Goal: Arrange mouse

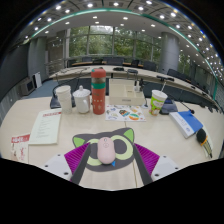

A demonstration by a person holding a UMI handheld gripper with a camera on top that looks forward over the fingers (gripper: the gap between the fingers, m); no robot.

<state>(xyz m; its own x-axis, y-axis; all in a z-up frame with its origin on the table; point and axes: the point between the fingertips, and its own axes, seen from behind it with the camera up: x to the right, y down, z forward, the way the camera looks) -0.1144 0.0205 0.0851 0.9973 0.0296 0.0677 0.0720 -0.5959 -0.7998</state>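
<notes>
A pale pink mouse point(105, 150) lies on a black cat-shaped mouse mat point(128, 146) with green rings, at the near edge of the wooden table point(160, 135). My gripper point(110, 160) is open, its purple pads spread wide. The left pad point(72, 160) and the right pad point(148, 158) sit at the mat's two sides. The mouse stands between them with a clear gap on each side, resting on the mat.
Beyond the mat stand a white cup point(63, 96), a lidded mug point(82, 99), a tall red and green bottle point(98, 88) and a green-banded cup point(157, 101). A notebook point(45, 127) lies to the left, a blue and white book point(187, 122) to the right. Printed cards point(125, 113) lie in the middle.
</notes>
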